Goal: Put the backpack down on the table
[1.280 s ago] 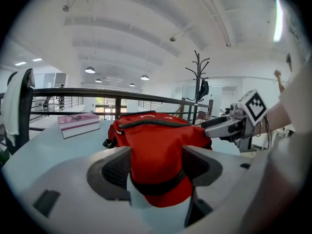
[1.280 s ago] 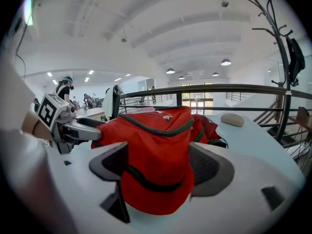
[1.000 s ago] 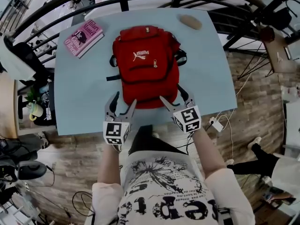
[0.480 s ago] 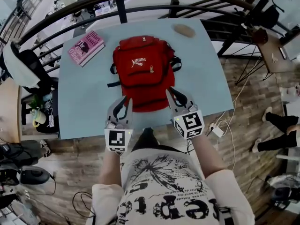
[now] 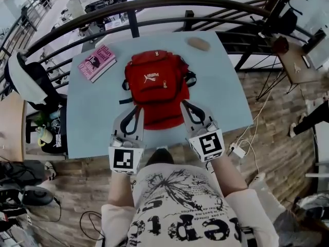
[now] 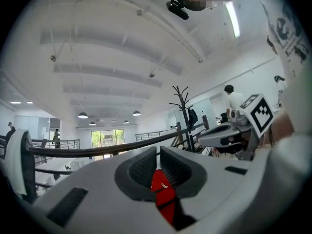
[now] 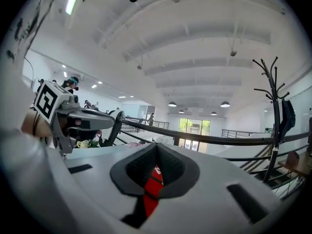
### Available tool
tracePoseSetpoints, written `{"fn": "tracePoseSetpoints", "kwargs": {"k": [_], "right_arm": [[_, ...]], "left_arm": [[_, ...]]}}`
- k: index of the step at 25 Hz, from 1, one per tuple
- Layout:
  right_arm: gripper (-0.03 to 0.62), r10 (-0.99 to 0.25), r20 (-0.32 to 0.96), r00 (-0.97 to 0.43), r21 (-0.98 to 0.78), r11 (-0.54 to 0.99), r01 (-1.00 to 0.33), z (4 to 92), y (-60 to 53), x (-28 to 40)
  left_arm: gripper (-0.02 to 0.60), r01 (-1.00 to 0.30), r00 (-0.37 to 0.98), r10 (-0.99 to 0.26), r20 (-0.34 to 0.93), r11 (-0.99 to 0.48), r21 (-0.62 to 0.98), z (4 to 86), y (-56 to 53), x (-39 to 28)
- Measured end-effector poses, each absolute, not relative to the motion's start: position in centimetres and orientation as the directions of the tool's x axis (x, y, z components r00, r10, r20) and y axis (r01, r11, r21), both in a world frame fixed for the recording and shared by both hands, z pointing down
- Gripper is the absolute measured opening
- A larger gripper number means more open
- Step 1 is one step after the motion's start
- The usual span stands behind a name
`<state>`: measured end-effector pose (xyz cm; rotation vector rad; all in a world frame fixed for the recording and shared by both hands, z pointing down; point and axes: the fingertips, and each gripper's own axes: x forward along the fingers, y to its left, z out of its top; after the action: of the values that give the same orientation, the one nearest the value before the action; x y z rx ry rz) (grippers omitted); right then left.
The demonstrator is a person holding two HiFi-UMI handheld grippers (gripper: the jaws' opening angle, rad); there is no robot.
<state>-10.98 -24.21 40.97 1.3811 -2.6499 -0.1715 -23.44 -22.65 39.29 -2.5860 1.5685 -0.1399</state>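
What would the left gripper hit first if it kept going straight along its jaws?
Probably the black railing beyond the table. The left gripper points roughly level, with the red backpack showing below its shut jaws, so it likely clears that; depth is unclear.

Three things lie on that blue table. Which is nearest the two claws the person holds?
The red backpack, in the middle and closest to the person. The pink book and the small brown lump lie at the far corners.
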Motion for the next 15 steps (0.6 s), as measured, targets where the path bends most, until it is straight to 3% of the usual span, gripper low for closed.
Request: {"fn": "tracePoseSetpoints", "kwargs": {"k": [15], "right_arm": [[-0.009,-0.816,0.043,-0.577,0.157,0.576,-0.803,40.28,-23.62,-10.32]], "left_arm": [[0.025,-0.877,0.459,-0.888,0.016,-0.456,-0.15,38.29,-21.99,-22.64]]}}
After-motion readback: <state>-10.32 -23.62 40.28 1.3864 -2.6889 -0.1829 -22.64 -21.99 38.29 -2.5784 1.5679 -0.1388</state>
